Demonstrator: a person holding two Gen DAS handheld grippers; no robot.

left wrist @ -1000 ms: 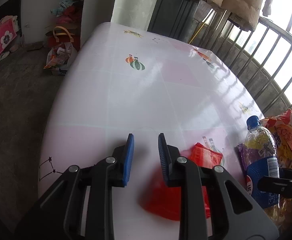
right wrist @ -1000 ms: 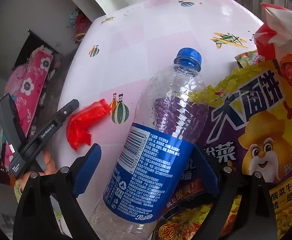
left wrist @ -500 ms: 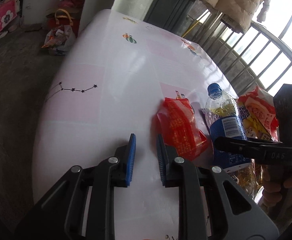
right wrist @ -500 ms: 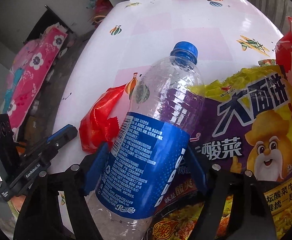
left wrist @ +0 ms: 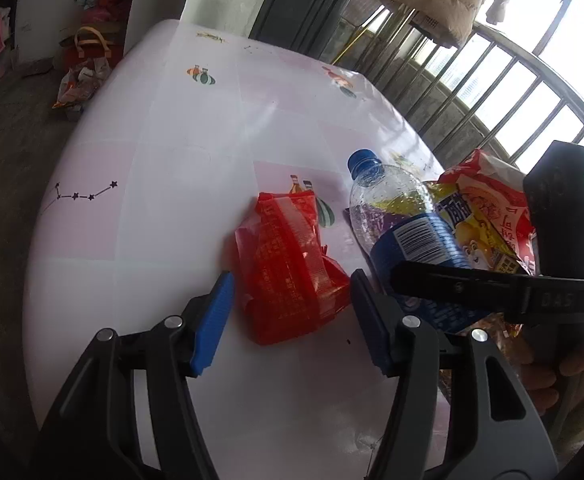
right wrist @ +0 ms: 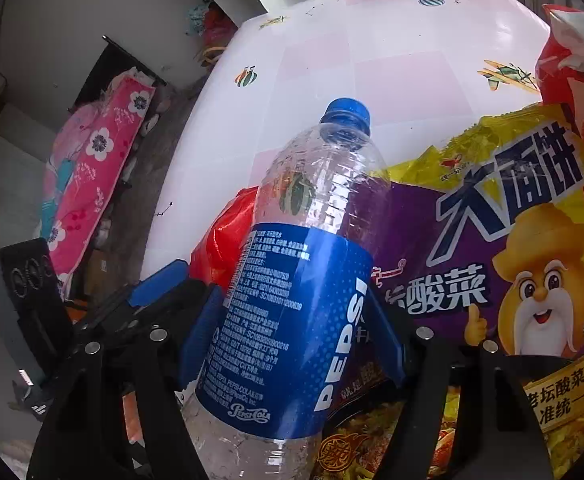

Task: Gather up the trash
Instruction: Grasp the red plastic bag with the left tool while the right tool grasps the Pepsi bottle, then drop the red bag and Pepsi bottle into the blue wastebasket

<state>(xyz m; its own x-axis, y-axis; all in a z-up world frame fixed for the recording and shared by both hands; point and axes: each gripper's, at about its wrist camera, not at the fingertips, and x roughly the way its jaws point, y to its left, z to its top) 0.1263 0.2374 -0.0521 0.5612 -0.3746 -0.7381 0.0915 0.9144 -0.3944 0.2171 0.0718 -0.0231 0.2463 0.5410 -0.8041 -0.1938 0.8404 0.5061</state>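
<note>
Left gripper (left wrist: 292, 320) jaws opening astride the red wrapper (left wrist: 288, 268); right gripper (right wrist: 292, 328) jaws closing onto the bottle (right wrist: 292, 300).

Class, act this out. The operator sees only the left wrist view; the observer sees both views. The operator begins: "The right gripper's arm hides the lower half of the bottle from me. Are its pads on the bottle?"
Observer: Yes. The right gripper is closing, and its blue pads sit against both sides of the bottle, on the blue label.
Operator: What does that label read?
Observer: PEPSI, in white letters up the side.
Operator: What is beyond the bottle?
Observer: A purple and yellow noodle bag with a bearded cartoon figure; it runs behind the bottle's right side.
</note>
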